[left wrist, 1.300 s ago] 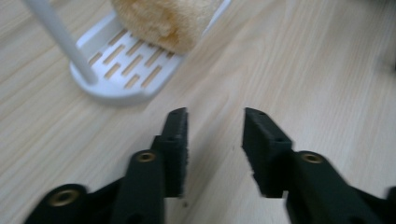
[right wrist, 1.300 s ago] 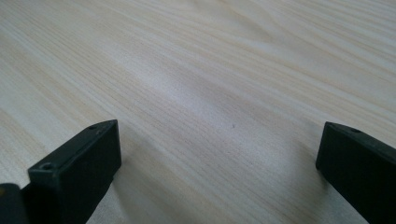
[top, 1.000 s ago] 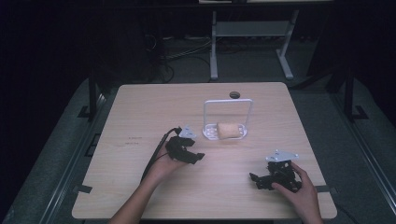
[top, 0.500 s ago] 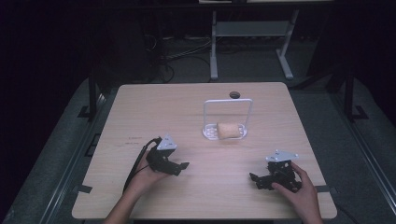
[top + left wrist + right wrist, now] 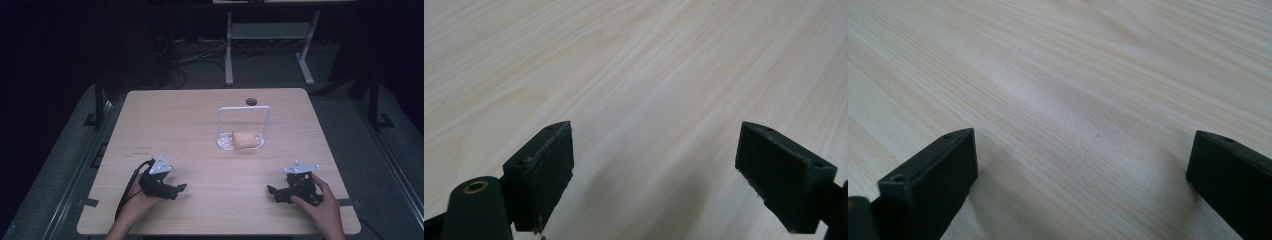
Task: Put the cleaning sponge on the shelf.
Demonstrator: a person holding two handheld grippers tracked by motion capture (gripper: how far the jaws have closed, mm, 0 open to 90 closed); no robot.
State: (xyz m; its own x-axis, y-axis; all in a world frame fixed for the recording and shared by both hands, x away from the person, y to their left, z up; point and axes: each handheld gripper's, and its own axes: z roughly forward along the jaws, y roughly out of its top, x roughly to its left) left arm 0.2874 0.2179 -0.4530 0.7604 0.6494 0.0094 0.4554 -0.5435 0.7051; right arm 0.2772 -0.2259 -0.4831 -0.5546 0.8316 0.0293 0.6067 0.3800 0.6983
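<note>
Bread roll point(image 5: 244, 139) half behind white rack point(image 5: 244, 111)

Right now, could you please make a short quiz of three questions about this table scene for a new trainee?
1. True or false: the bread piece lies on the white rack.
2. What is between the fingers of the left gripper?
A. bread
B. nothing
C. a cable
3. Which gripper is nearer to the table's right edge in the high view?

Key:
1. True.
2. B; its jaws have just been opening.
3. The right gripper.
</note>
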